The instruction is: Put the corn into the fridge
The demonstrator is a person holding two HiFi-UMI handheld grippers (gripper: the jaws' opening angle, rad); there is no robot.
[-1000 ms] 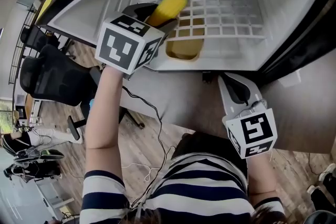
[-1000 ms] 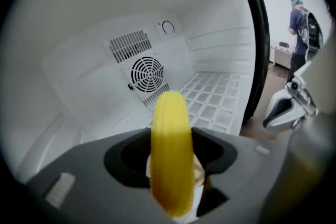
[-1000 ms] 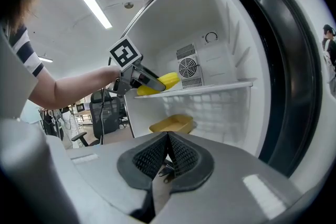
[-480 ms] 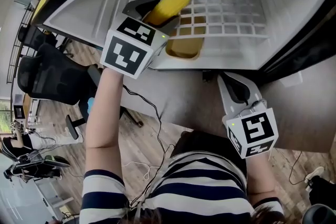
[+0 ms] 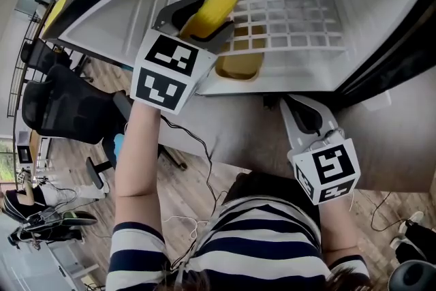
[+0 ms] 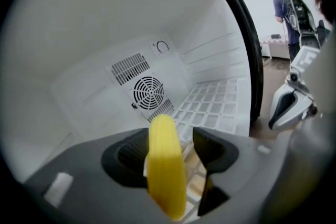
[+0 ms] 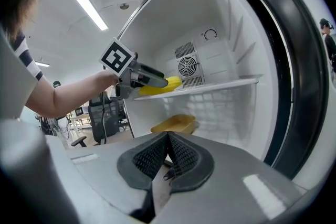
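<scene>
Between the left tongs (image 6: 171, 152), above the wire shelf (image 6: 216, 107), the corn (image 6: 165, 168).

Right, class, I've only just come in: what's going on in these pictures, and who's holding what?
A person stands at an open fridge with a claw in each hand. The left claw is shut on a yellow corn cob and reaches inside. It holds the cob over the front of the white wire shelf and has not yet released it. The right claw is shut and empty, held back outside the fridge. A yellow tray sits below the shelf.
</scene>
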